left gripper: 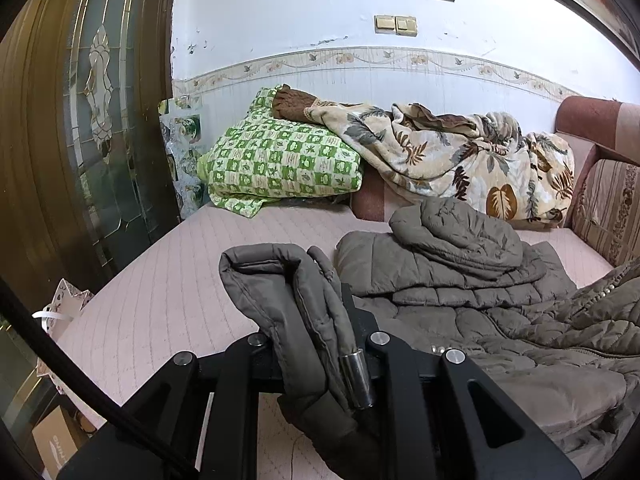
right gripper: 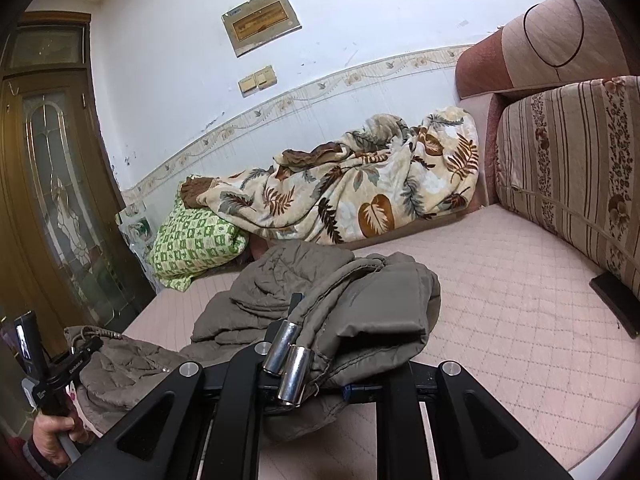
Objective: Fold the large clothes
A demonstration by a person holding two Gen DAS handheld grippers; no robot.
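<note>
A grey-brown quilted down jacket (left gripper: 460,288) lies partly bunched on the pink quilted sofa seat (left gripper: 168,280). My left gripper (left gripper: 320,344) is shut on a padded edge of the jacket (left gripper: 288,300), with a metal cord end (left gripper: 358,376) hanging by it. My right gripper (right gripper: 316,344) is shut on another jacket edge (right gripper: 360,312), with two metal cord ends (right gripper: 288,364) across it. The jacket's body (right gripper: 260,296) lies beyond on the seat (right gripper: 500,300). The left gripper (right gripper: 86,350) shows at the lower left of the right wrist view.
A leaf-print blanket (left gripper: 460,156) and a green checked quilt (left gripper: 276,156) are heaped at the back by the wall. Striped back cushions (right gripper: 572,168) stand on the right. A wooden glass door (left gripper: 92,120) is on the left. A dark flat object (right gripper: 616,304) lies by the cushion.
</note>
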